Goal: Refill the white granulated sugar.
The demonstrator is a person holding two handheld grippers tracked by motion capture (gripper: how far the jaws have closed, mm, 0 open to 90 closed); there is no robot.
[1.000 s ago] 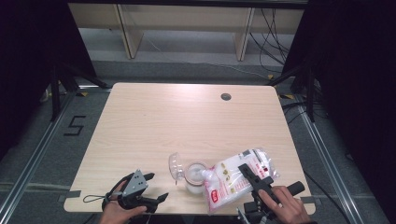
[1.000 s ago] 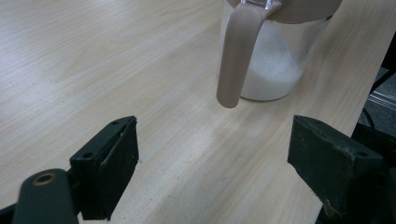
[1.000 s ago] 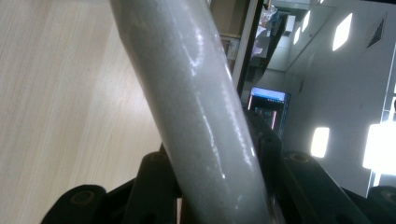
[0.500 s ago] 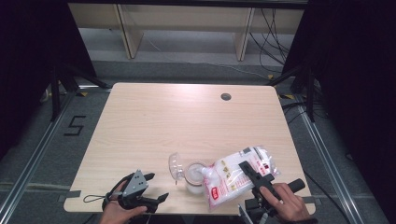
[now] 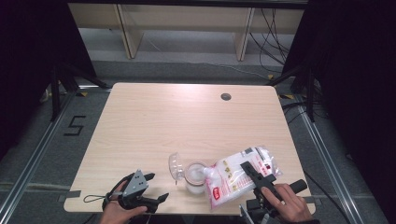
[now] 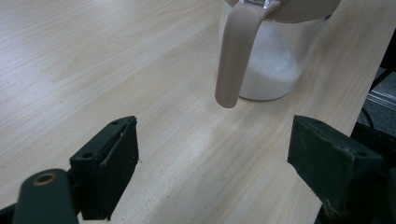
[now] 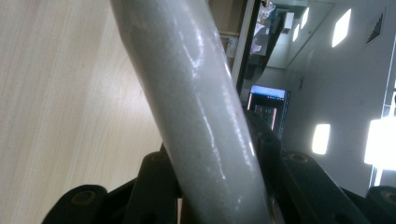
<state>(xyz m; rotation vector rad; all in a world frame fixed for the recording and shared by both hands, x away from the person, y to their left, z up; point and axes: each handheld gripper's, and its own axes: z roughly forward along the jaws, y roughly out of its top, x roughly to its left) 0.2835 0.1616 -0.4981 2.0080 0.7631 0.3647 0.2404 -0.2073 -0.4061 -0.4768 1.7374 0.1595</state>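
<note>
My right claw (image 5: 248, 169) is squeezed shut on the bag (image 5: 240, 175) of white grains, and in the right gripper view the bag (image 7: 196, 107) runs like a fat pale roll up between my two black jaws. I hold the bag tipped, with its low end to the left, right at the mouth of the jar (image 5: 195, 176). The long way of the bag goes from far right down to near left, so it points straight at the jar. The jar stands on the worktop (image 5: 187, 121) near the front edge, touching the bag's low end, and it already has some white grains in the bottom. Its clear lid (image 5: 174, 164) hangs open on the left side of it. My left claw (image 5: 156, 186) is open and holds nothing. It rests low over the worktop at the near left, well apart from the jar. In the left gripper view the jar (image 6: 275, 56) is ahead of my two spread jaws, with a tan strap (image 6: 238, 51) hanging down its side. I think the pour is in the middle. My right claw is the one next to the jar, so I think it should keep the bag's low end over the mouth while the grains slide in. If the bag slips sideways, grains could spill on the worktop.
</note>
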